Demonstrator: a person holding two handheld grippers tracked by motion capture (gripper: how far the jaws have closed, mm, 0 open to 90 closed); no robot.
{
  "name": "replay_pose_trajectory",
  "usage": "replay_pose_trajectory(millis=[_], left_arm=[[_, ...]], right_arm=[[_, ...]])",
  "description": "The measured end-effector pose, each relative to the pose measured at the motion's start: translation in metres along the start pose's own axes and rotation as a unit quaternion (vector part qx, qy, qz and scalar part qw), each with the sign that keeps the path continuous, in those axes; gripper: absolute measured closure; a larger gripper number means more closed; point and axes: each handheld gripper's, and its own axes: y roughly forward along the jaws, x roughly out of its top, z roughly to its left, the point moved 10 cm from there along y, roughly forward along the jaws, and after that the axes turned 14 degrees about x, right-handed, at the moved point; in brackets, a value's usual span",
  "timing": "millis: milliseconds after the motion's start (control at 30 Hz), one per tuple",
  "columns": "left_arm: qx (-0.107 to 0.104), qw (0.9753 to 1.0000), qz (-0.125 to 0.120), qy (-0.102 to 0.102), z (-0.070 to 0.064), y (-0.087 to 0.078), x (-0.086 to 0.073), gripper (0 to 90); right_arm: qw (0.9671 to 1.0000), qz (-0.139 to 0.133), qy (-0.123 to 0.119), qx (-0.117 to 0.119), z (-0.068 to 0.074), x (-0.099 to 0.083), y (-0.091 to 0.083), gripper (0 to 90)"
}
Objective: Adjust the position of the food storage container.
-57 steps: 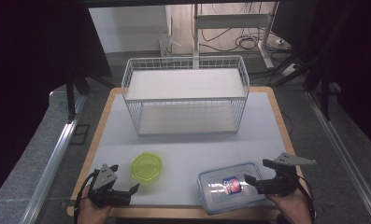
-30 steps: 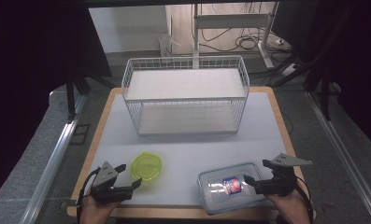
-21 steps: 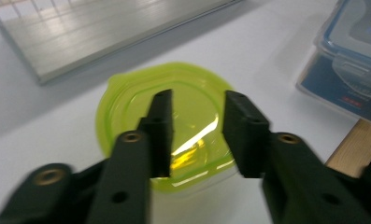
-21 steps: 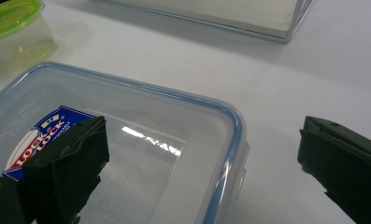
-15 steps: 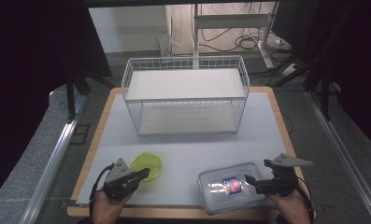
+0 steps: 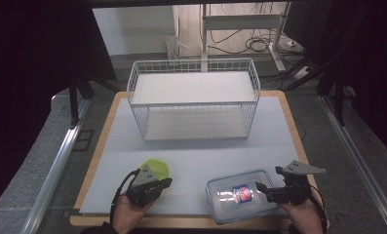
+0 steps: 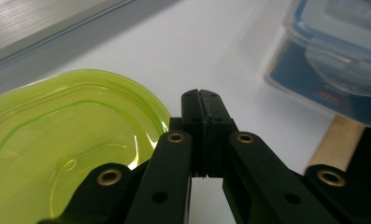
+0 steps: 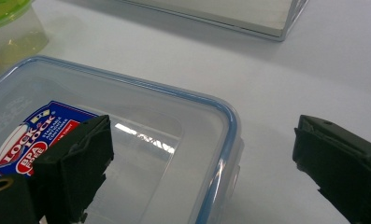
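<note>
Left hand-held gripper (image 6: pixel 163 184) — jaws pressed together with nothing between them, tips just past the near rim of the green tub (image 7: pixel 57 140), at the front left of the worktop (image 6: pixel 196 151). In the left gripper view the closed jaws stand beside the tub's edge; whether they touch it cannot be told.

Right hand-held gripper (image 6: pixel 263 190) — jaws spread wide, held low at the right end of the clear box (image 6: pixel 240 194). In the right gripper view one jaw sits over the lid near the label (image 8: pixel 31 137), the other stands out beyond the box's blue-edged corner, above bare worktop; nothing is clamped.

Green tub — translucent, round-cornered, at the front left, partly under the left gripper's grey plate in the high view.

Clear box — rectangular, lid on, lying flat at the front right, well apart from the tub.

Wire basket (image 6: pixel 193 100) — white, two-level, at the back centre of the worktop, well apart from both containers.
</note>
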Motion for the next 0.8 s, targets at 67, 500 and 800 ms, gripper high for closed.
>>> replay_pose_trajectory(millis=[67,500,800], left_arm=[[0.01,0.9999,0.005,0.004,0.002,0.003,-0.001,90.0],[0.045,0.998,0.015,-0.042,0.042,0.004,-0.007,90.0],[0.064,0.9963,0.018,-0.055,0.067,0.008,-0.008,90.0]], right_arm=[[1.0,0.0,0.0,0.0,0.0,0.0,0.0,5.2],[1.0,0.001,0.002,0.003,-0.001,-0.001,0.001,6.0],[1.0,-0.001,0.001,0.006,-0.001,-0.001,0.001,6.4]])
